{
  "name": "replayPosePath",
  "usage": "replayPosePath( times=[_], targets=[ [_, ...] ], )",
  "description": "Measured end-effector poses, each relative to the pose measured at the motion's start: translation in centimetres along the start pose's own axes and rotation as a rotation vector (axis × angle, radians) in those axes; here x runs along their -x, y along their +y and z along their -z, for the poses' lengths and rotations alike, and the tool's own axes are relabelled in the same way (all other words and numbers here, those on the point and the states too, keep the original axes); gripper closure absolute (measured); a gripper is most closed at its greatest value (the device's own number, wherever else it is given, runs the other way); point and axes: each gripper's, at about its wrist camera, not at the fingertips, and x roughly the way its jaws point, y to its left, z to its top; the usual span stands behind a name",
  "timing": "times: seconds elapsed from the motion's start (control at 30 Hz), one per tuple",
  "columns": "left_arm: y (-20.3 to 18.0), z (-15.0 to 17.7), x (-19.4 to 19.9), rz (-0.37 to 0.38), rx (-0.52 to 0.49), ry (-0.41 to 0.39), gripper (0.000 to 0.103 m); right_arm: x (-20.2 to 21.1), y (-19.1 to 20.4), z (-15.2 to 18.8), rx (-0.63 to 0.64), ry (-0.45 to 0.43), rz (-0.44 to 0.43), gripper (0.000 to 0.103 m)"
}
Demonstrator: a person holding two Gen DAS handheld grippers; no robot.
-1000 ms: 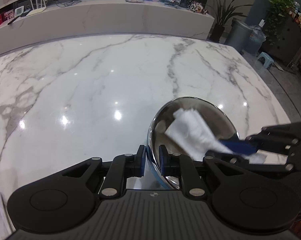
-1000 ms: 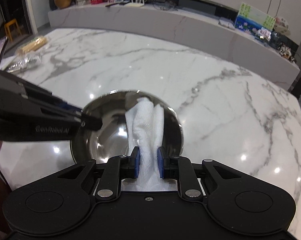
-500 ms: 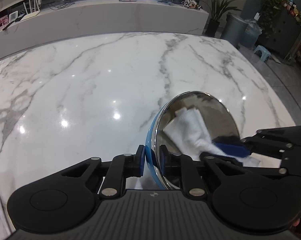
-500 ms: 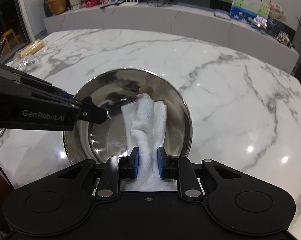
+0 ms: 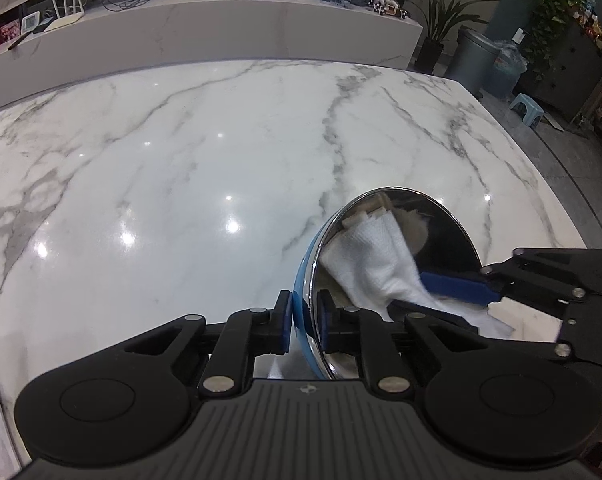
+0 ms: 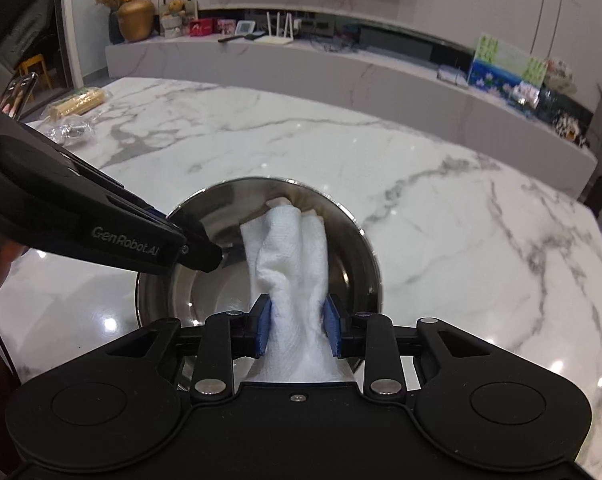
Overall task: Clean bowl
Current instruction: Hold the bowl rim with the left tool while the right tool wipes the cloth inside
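A steel bowl with a blue outside (image 5: 433,236) (image 6: 205,292) is held tilted above the marble table. My left gripper (image 5: 304,322) is shut on the bowl's rim; it also shows in the right wrist view (image 6: 205,254). My right gripper (image 6: 299,326) is shut on a folded white cloth (image 6: 289,252) whose end presses on the bowl's inner wall. In the left wrist view the cloth (image 5: 375,264) lies across the bowl's inside, with the right gripper (image 5: 437,294) coming in from the right.
The marble table (image 5: 181,160) stretches ahead. A wrapped roll (image 6: 79,101) and a clear plastic bag (image 6: 71,132) lie at its far left corner. A low marble counter (image 6: 341,68) runs behind. Bins (image 5: 473,60) and plants stand on the floor at the right.
The bowl has been tipped up more on its edge and lifted. The cloth has shifted across the bowl's inside toward the far wall.
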Motion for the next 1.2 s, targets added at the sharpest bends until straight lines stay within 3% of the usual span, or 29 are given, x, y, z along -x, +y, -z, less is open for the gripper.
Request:
replayPosePath(
  times=[0.23,0.67,0.8,1.07,1.2],
  targets=[
    [0.3,-0.2,-0.2,0.009,0.013,0.011,0.091,-1.0,0.2,-0.7,0.015,0.074,-0.001,0.087],
    [1.1,-0.2,-1.3,-0.014,0.034,0.054,0.091,-2.9,0.9,-3.5,0.111,0.249,-0.023,0.088],
    [1.1,-0.1,-1.3,-0.015,0.030,0.058,0.092,-2.9,0.7,-4.5,0.113,0.293,-0.090,0.087],
    [1.3,0.1,-1.5,-0.011,0.033,0.064,0.092,-4.5,1.2,-4.5,0.142,0.375,-0.098,0.087],
    [1.0,0.2,-1.6,-0.020,0.021,0.069,0.092,-4.6,1.6,-4.4,0.119,0.410,-0.175,0.088]
  ],
)
